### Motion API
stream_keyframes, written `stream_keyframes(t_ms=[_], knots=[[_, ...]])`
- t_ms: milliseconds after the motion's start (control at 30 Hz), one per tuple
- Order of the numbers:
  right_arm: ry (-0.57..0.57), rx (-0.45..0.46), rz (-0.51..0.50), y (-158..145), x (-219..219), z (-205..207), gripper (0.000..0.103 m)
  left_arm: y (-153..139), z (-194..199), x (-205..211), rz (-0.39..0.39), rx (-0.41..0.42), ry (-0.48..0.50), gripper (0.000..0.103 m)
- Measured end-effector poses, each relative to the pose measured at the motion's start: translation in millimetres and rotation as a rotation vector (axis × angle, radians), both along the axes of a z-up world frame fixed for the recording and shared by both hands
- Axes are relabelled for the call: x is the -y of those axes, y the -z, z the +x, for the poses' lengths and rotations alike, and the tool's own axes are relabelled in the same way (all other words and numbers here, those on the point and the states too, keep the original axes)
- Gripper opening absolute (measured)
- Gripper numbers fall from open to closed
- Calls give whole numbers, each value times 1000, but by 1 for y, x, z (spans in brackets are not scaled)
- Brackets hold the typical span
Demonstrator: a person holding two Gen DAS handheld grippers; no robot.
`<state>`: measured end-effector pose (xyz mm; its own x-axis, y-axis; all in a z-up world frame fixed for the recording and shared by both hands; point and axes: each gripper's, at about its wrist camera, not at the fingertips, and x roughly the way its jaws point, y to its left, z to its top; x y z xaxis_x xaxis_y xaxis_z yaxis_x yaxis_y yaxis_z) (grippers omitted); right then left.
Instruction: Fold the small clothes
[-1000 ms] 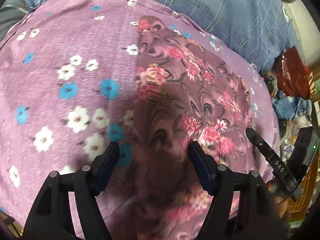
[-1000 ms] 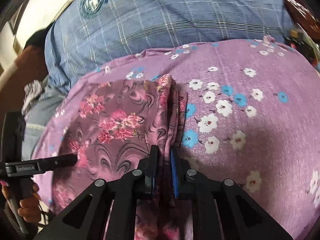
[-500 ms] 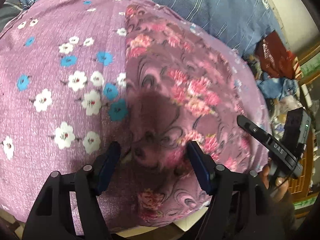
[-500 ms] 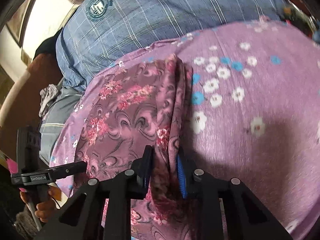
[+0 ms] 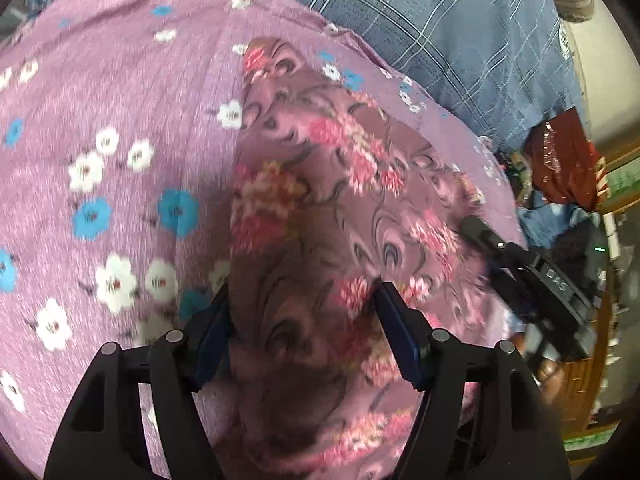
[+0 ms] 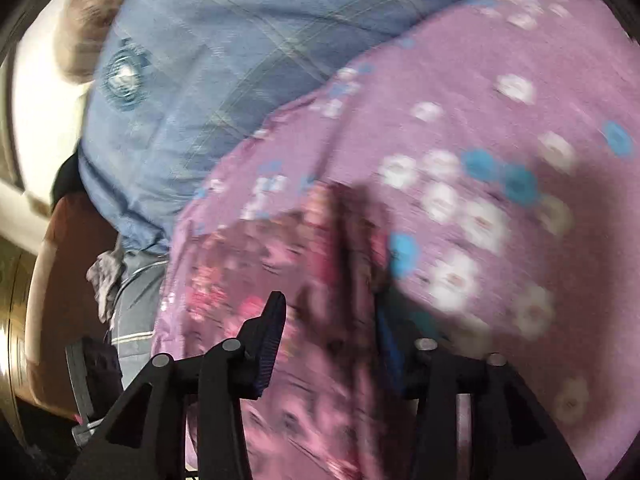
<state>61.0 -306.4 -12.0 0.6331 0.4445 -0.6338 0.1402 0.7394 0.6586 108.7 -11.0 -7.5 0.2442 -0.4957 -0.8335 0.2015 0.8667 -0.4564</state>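
Note:
A mauve garment with pink flowers and dark swirls lies on a purple spread printed with white and blue flowers. My left gripper hovers open over the garment's near part, with the cloth lying loose between and under its blue pads. My right gripper comes in from the right edge of that view. In the blurred right wrist view, the right gripper has its jaws opening. The garment's raised fold runs between the pads, which no longer press on it. My left gripper shows at the lower left.
A blue plaid cloth lies behind the purple spread. To the right of the spread sit a dark red bag and a heap of clutter. Brown furniture stands past the spread's left edge in the right wrist view.
The right gripper's jaws, earlier shut on the garment's fold, have spread apart and let it go, and the gripper has rolled and shifted. The left gripper stays open over the garment.

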Motion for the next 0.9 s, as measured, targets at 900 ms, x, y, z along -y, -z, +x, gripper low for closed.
stream_keyframes(t_ms=[900], knots=[[-117,107,-308,-14,-15,-97,45,-21,-97,-11,217,207,75,76]])
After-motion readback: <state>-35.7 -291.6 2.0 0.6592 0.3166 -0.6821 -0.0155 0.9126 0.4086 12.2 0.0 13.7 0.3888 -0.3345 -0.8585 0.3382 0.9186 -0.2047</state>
